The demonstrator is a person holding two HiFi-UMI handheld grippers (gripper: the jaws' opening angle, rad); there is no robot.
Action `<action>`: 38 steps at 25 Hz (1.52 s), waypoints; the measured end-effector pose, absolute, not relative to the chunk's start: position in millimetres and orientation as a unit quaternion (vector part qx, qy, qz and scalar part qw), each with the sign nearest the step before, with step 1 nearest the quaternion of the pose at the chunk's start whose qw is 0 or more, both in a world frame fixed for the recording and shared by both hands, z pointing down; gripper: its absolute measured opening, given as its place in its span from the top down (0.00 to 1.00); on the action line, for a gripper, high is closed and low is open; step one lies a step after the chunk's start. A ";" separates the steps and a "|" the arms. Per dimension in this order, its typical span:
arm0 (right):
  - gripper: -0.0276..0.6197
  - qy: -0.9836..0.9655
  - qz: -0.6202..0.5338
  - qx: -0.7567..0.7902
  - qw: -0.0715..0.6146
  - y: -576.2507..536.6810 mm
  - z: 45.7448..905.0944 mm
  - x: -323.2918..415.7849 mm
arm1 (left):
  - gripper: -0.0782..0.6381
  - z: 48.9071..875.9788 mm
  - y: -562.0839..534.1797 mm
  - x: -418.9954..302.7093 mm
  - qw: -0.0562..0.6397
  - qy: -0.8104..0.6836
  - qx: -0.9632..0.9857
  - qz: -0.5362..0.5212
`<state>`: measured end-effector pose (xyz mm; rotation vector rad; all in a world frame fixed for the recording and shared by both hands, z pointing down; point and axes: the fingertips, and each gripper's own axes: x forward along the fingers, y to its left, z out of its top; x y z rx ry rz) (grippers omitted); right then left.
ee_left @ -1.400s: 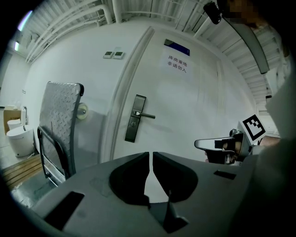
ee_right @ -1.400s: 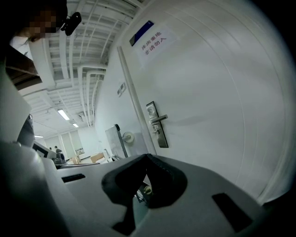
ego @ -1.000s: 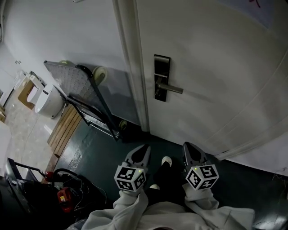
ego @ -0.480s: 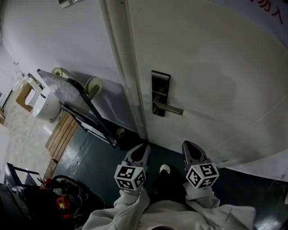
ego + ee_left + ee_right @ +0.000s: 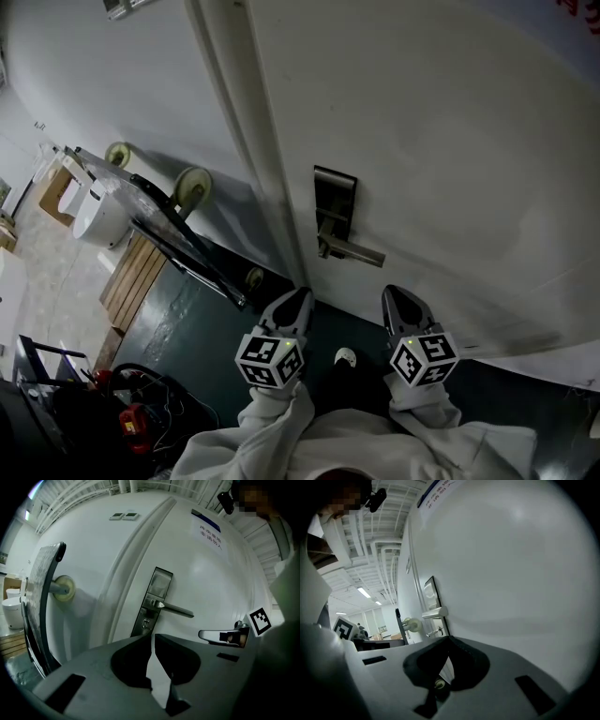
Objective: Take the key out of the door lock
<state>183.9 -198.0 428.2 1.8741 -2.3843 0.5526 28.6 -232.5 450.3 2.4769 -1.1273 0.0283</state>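
Head view has the door (image 5: 450,141) filling the upper right of the frame. The lock plate (image 5: 334,208) and its lever handle (image 5: 354,251) sit just above centre. My left claw (image 5: 292,305) is at lower centre-left and my right claw (image 5: 401,302) at lower centre-right. Both point up toward the door and are apart from it, touching nothing.

In the left gripper view my jaws are all but together, with only a sliver of white door showing between the tips and nothing held. In the right gripper view my jaws meet at the tips, and that claw is empty too.

The key (image 5: 434,631) shows best in the right gripper view, at left of centre. It is a thin piece sticking out from the door just below the lever. It is small there, so I take it for the key rather than swear to it. In the left gripper view the keyhole sits low on the plate, straight above my jaw tips.

By my reckoning the task has not begun: the key is in the lock and neither claw is near it. All of it is left to do. I must bring one claw up to the plate, part its jaws, close them on the key's head and draw it straight out.
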 end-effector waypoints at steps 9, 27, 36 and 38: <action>0.88 -0.783 0.177 0.596 0.028 -233.8 437.3 196.7 | 0.85 458.4 -265.8 44.3 0.209 -0.411 0.887 0.005; 0.88 -0.748 0.196 0.633 0.039 -236.0 437.5 178.6 | 0.85 460.5 -279.9 55.1 0.329 -0.304 0.893 -0.035; 0.88 -0.740 0.193 0.643 0.034 -226.8 439.1 160.8 | 0.84 465.3 -280.9 48.3 0.415 -0.260 0.868 -0.078; 0.88 -0.736 0.191 0.648 0.032 -225.1 440.7 158.4 | 0.84 466.0 -281.8 47.9 0.450 -0.241 0.854 -0.098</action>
